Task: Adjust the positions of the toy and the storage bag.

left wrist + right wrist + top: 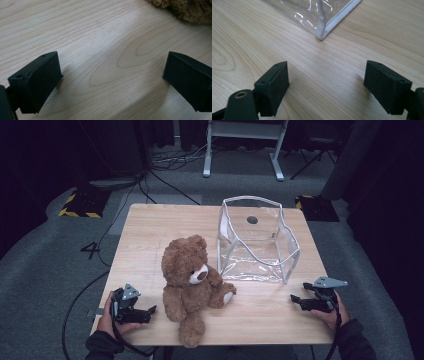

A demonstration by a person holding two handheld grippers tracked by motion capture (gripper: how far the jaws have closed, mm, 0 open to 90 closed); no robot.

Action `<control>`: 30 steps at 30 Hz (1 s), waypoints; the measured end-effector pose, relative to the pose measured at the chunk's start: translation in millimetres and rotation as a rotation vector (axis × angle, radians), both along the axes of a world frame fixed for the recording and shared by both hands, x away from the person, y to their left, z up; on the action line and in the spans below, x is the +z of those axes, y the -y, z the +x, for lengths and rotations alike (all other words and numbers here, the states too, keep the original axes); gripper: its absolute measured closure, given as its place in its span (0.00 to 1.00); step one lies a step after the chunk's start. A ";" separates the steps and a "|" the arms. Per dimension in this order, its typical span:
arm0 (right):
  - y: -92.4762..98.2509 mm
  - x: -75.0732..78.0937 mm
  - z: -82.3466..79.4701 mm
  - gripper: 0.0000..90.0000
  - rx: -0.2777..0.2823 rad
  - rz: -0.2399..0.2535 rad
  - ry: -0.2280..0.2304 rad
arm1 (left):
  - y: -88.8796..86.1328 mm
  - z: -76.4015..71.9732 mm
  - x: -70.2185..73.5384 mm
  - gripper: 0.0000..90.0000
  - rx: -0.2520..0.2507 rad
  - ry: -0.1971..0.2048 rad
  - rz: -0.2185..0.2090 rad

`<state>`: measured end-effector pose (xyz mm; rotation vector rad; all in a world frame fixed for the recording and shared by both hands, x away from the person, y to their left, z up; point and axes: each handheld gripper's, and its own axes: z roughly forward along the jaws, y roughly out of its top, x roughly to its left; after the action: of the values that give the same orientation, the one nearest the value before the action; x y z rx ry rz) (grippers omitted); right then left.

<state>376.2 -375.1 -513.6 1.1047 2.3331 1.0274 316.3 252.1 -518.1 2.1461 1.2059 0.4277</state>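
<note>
A brown teddy bear [192,285] sits upright near the middle front of the wooden table [150,230]; a patch of its fur [187,10] fills the top right corner of the left gripper view. Behind and right of it stands a clear plastic bag with white trim [257,240], top open; one of its bottom corners [322,35] lies just ahead of my right gripper. My left gripper [150,312] rests low at the front left, jaws wide apart and empty [112,80]. My right gripper [296,301] sits at the front right, open with bare wood between its jaws [325,87].
A dark round spot [252,219] shows on the table through the bag. Beyond the far edge are grey carpet, cables [165,180] and a white desk frame [245,145]. Bare wood lies between each gripper and the bear.
</note>
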 end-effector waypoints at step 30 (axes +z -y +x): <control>-0.6 0.0 0.5 0.22 -0.002 0.001 -0.001 | 8.7 -8.4 24.2 0.18 -0.023 0.051 -0.033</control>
<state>376.7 -374.5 -513.6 1.1076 2.3320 1.0272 307.8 243.4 -493.9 2.1063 1.1518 0.4469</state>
